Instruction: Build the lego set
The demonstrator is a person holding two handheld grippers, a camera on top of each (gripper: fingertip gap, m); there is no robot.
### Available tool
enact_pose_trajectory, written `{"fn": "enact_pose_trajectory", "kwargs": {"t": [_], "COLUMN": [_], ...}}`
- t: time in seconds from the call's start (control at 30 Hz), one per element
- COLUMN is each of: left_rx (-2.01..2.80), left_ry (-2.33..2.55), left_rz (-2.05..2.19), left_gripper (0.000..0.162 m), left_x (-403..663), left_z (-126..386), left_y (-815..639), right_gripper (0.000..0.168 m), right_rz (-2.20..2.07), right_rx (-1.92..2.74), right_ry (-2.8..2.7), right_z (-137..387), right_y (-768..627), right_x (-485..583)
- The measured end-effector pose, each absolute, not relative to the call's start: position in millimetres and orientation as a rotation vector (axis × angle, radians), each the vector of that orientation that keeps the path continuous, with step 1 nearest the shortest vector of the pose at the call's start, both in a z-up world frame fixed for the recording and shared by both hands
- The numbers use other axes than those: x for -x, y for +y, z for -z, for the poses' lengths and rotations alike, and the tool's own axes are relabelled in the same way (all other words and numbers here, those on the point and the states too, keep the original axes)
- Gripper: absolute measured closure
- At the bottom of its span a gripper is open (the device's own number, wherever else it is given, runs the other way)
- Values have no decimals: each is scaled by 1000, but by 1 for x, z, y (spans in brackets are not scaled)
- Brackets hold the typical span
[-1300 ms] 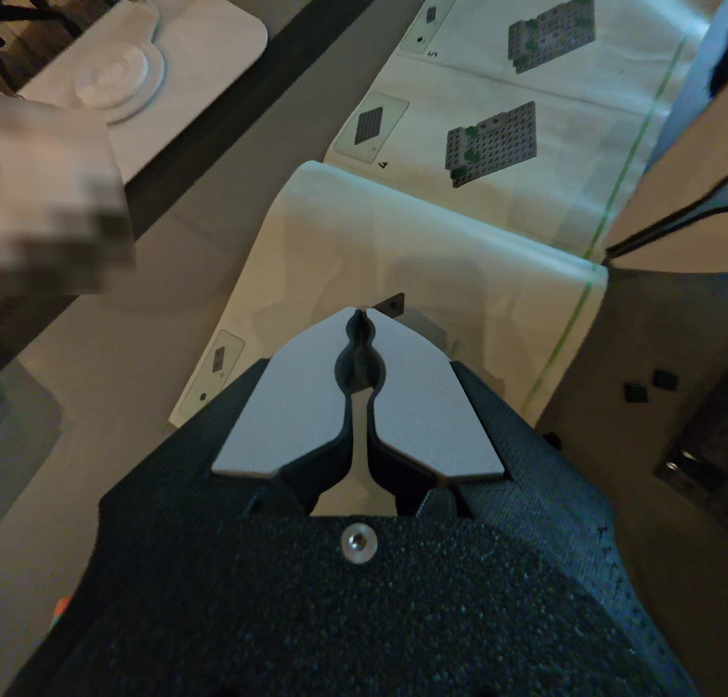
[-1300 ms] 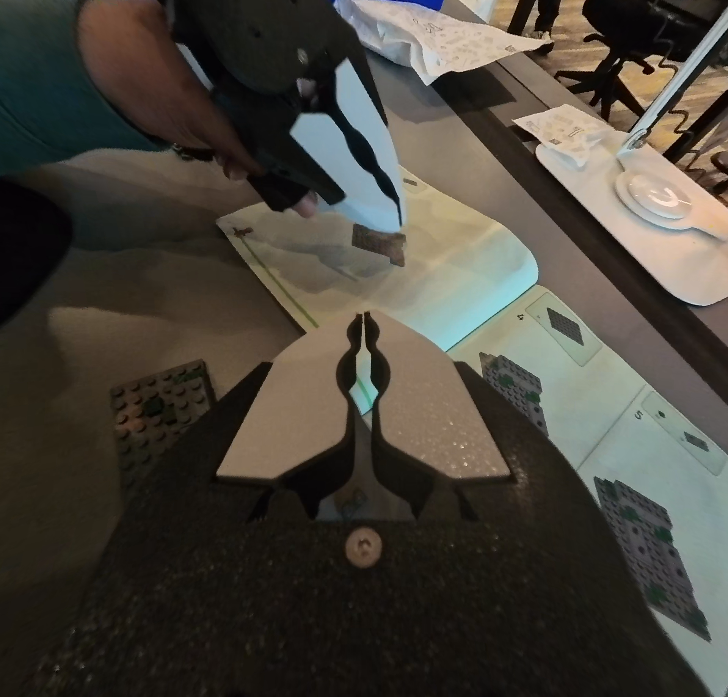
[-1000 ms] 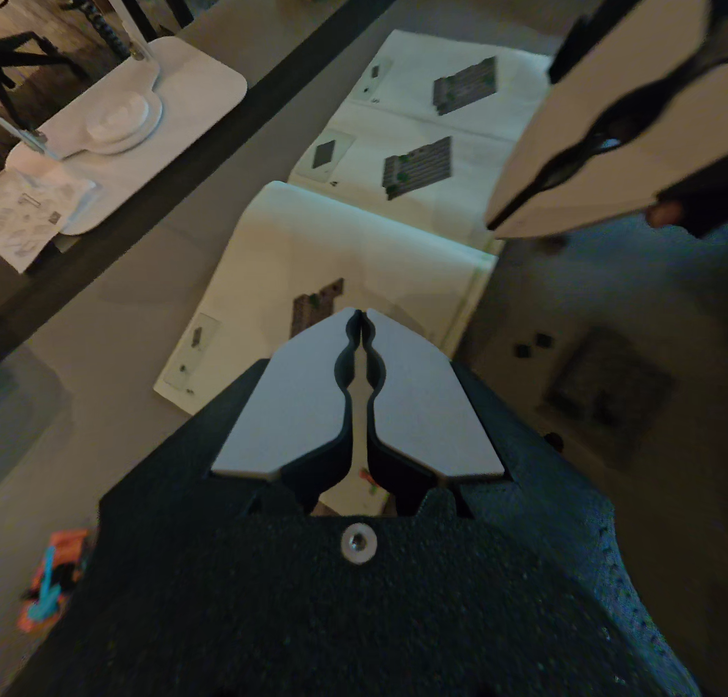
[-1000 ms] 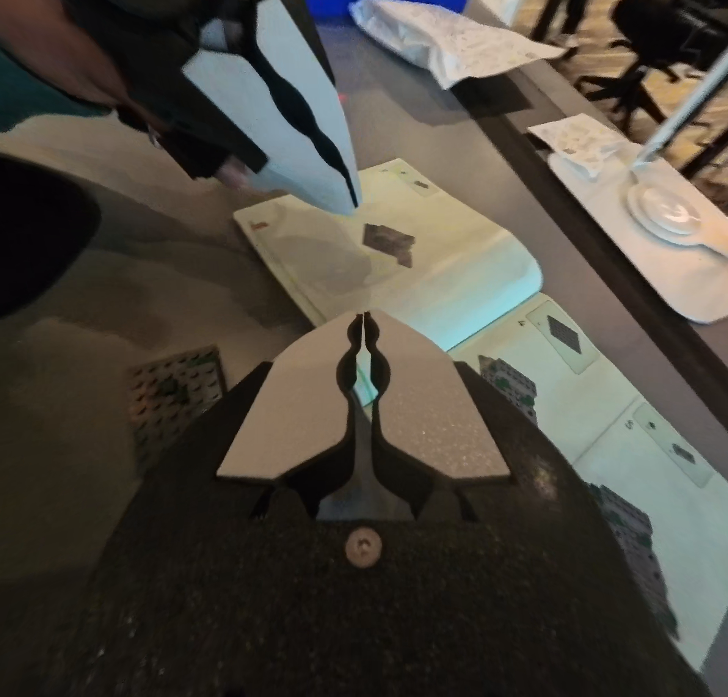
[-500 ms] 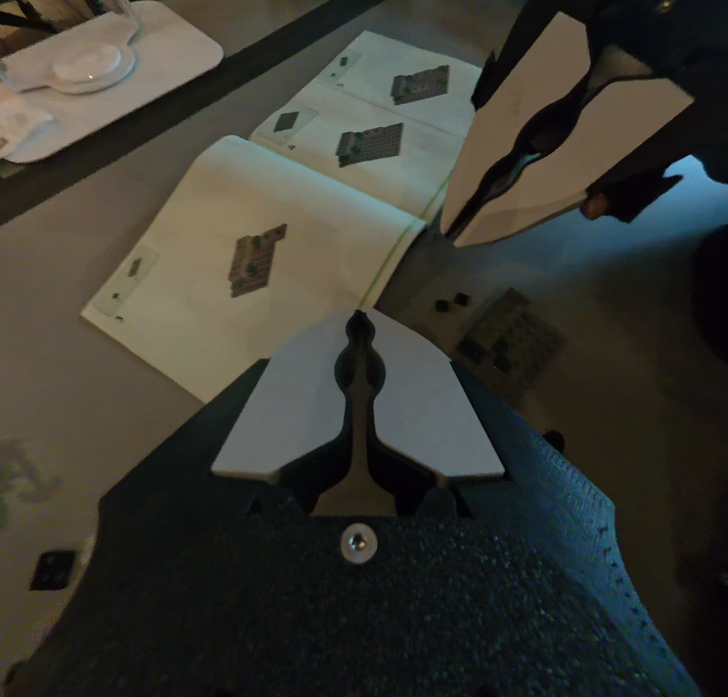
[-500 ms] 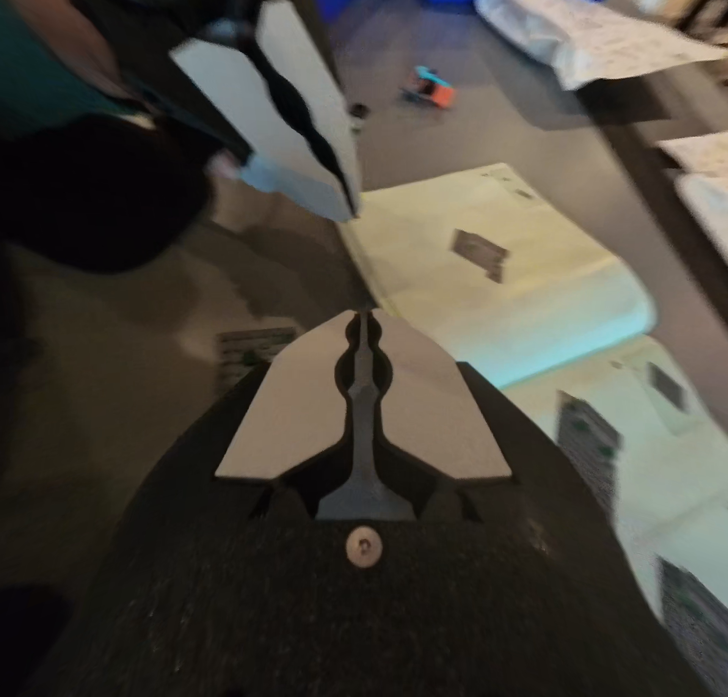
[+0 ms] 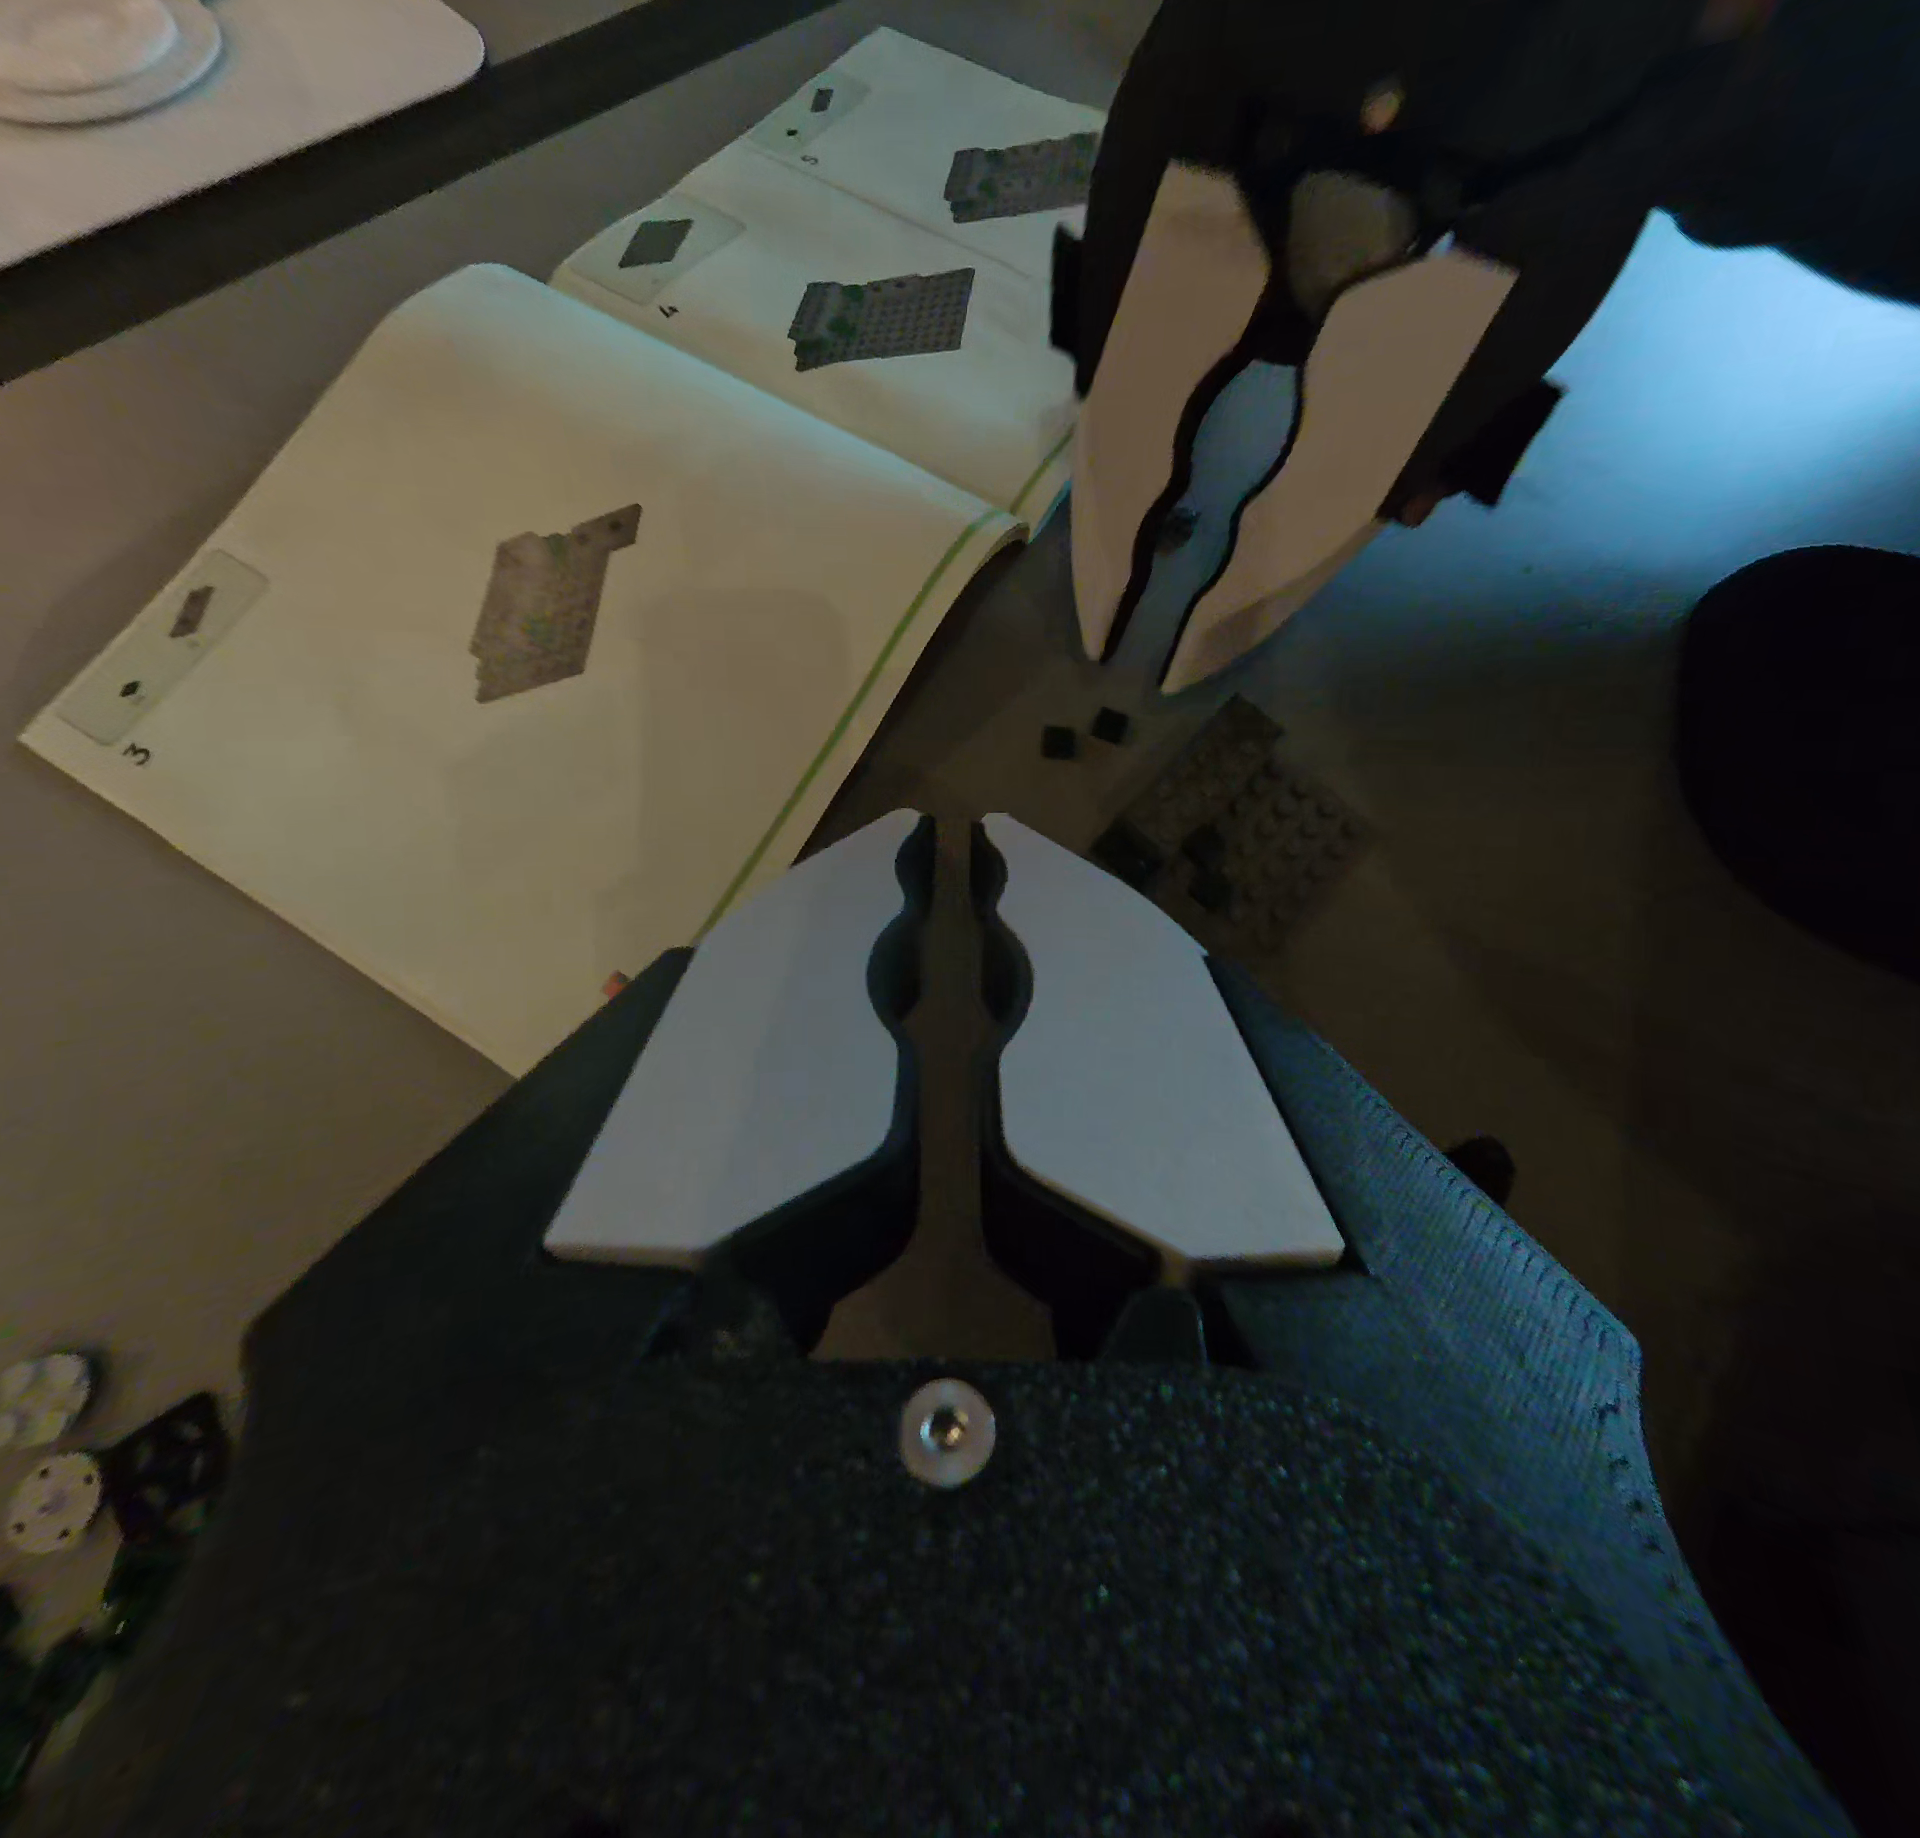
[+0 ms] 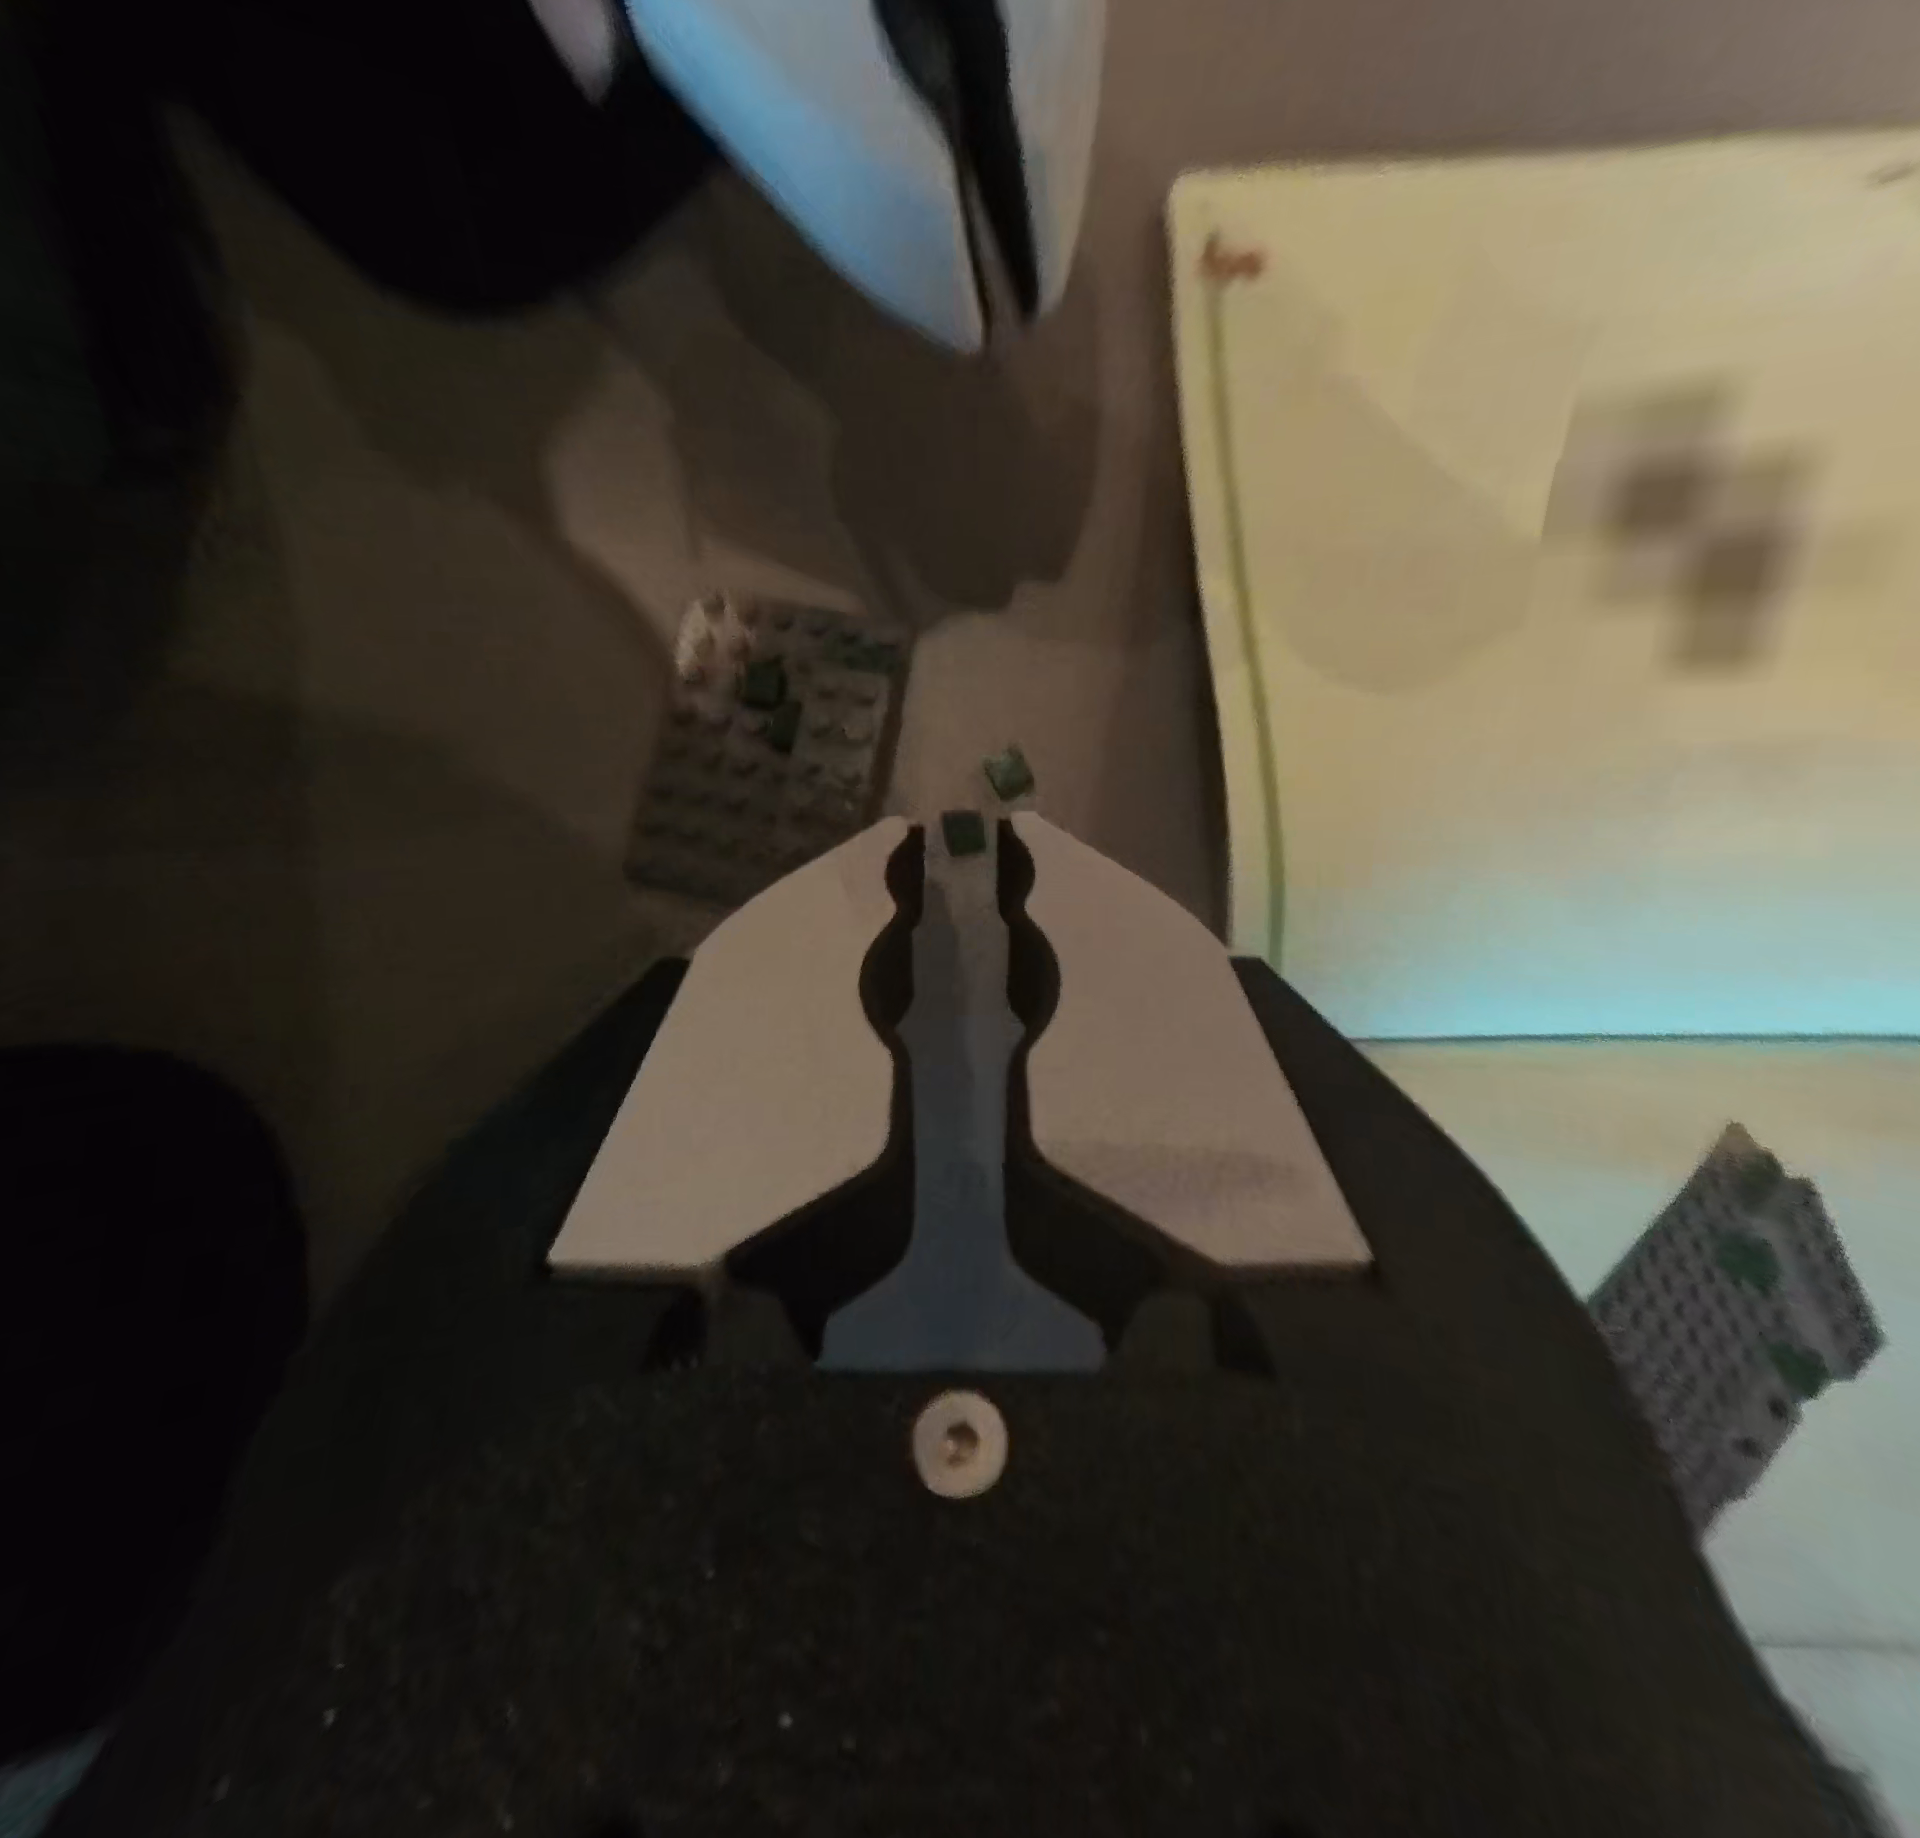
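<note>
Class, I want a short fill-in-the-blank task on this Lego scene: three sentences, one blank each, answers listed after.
1. The number of small dark pieces lying loose beside the grey plate is ____.
2. The booklet lies open on the ____.
3. The right gripper, hovering over the pieces, has its jaws ____.

Answers: two; table; open

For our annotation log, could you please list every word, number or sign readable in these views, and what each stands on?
Instruction booklet, near page: one printed mark beside the parts box; I do not copy writing off pages.
Booklet's far pages: two more such marks, likewise not copied.
Right wrist view: the booklet page is blurred and unreadable.
Left gripper, right gripper, grey studded plate: no writing seen.
</note>
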State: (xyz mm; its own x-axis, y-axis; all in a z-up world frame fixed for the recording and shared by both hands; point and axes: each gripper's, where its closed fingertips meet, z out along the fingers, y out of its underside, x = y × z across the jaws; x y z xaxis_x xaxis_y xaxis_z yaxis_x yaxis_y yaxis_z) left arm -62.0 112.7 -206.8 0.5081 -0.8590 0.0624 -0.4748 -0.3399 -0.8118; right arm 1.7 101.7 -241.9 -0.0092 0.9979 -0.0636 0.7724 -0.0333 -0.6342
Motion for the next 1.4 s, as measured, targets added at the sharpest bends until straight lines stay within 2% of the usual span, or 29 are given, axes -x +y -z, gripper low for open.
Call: {"fn": "enact_pose_trajectory", "kwargs": {"t": [0.53,0.87,1.1,1.4], "left_rx": [1999,1996,1981,1995], "left_ry": [1091,1100,1127,1100], "left_rz": [672,693,704,680], "left_gripper": [154,155,154,155], "left_x": [69,70,64,73], "left_z": [212,215,215,218], "left_y": [104,101,97,96], "right_gripper": [161,161,161,161], "right_rz": [-632,-574,-530,-445], "right_rx": [1872,1915,1997,1969], "right_ry": [-1936,-1669,-1640,-1659], "right_z": [257,222,244,248], "right_y": [102,79,55,59], "right_x": [3,-12,-10,-8]}}
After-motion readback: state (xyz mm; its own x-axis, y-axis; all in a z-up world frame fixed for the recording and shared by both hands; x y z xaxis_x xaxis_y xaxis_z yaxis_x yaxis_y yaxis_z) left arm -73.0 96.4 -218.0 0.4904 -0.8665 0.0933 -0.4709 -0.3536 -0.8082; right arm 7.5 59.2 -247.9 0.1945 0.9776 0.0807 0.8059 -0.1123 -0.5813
